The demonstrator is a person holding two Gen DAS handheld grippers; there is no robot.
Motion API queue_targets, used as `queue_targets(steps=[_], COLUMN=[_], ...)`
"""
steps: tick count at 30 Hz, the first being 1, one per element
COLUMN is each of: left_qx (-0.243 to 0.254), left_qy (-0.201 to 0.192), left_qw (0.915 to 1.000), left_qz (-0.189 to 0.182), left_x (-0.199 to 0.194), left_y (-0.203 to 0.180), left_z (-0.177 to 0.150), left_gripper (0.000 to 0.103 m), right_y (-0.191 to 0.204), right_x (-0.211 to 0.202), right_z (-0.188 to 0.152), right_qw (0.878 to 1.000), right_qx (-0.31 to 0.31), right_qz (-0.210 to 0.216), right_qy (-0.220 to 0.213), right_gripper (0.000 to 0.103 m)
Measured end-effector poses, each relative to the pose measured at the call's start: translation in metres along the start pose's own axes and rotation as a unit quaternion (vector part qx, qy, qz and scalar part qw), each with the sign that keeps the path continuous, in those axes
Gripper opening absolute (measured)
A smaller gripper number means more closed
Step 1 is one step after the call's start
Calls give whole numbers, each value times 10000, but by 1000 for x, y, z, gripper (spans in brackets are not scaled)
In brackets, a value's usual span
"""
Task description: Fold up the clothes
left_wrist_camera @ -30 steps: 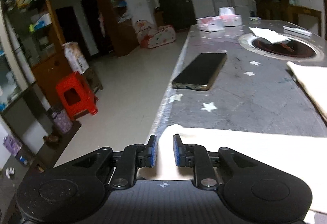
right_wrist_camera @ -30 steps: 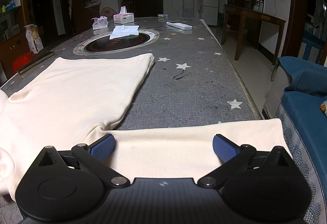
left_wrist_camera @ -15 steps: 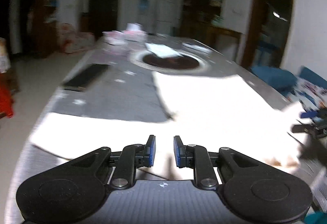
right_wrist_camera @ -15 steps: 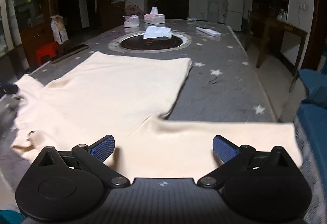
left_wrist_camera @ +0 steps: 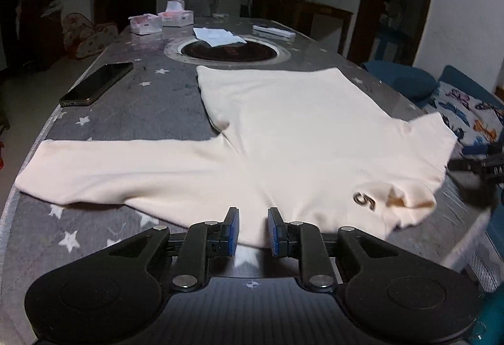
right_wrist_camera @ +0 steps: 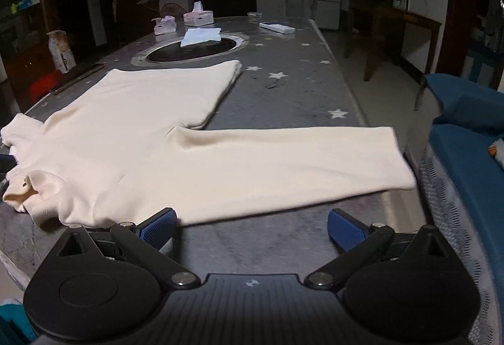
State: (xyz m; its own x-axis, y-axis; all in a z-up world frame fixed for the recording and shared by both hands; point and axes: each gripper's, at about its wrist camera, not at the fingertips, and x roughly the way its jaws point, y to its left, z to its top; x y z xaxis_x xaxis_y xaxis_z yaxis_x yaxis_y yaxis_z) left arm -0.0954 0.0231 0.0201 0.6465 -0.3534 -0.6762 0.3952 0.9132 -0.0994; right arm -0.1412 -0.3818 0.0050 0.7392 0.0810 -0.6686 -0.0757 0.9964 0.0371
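Cream sweater [left_wrist_camera: 283,130] flat under both: left gripper [left_wrist_camera: 253,231] narrowly apart, right gripper [right_wrist_camera: 252,227] wide, neither holding anything

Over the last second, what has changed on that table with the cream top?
The left gripper swung its view away from the phone side of the table to face the whole cream top; the right gripper drew back off the sleeve. Neither took hold of anything. The top stayed spread flat, the left jaws narrow, the right jaws wide.
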Motion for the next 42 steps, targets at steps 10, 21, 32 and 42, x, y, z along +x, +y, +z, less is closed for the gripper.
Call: queue_targets(steps=[10,21,32,42], left_qx=[-149,-428,-738,-985], left_qy=[-349,-68,-316,-299], left_qw=[9987,9982,9929,9827], left_qz=[338,425,879,1539], left_x=[-10,-2,21,18], left_y=[16,31,65,102], left_z=[15,-1,35,30], left_gripper=[23,25,25,29], right_y=[38,95,101,95], right_x=[4,27,34,42], right_z=[33,44,51,53], right_qw=[9959,9852,9850,9872], right_qx=[-605,-1183,-1235,-1160], right_qz=[595,1225,1194,1088], right_qy=[-299,-191,-167,-103], right_gripper=[103,103,103,103])
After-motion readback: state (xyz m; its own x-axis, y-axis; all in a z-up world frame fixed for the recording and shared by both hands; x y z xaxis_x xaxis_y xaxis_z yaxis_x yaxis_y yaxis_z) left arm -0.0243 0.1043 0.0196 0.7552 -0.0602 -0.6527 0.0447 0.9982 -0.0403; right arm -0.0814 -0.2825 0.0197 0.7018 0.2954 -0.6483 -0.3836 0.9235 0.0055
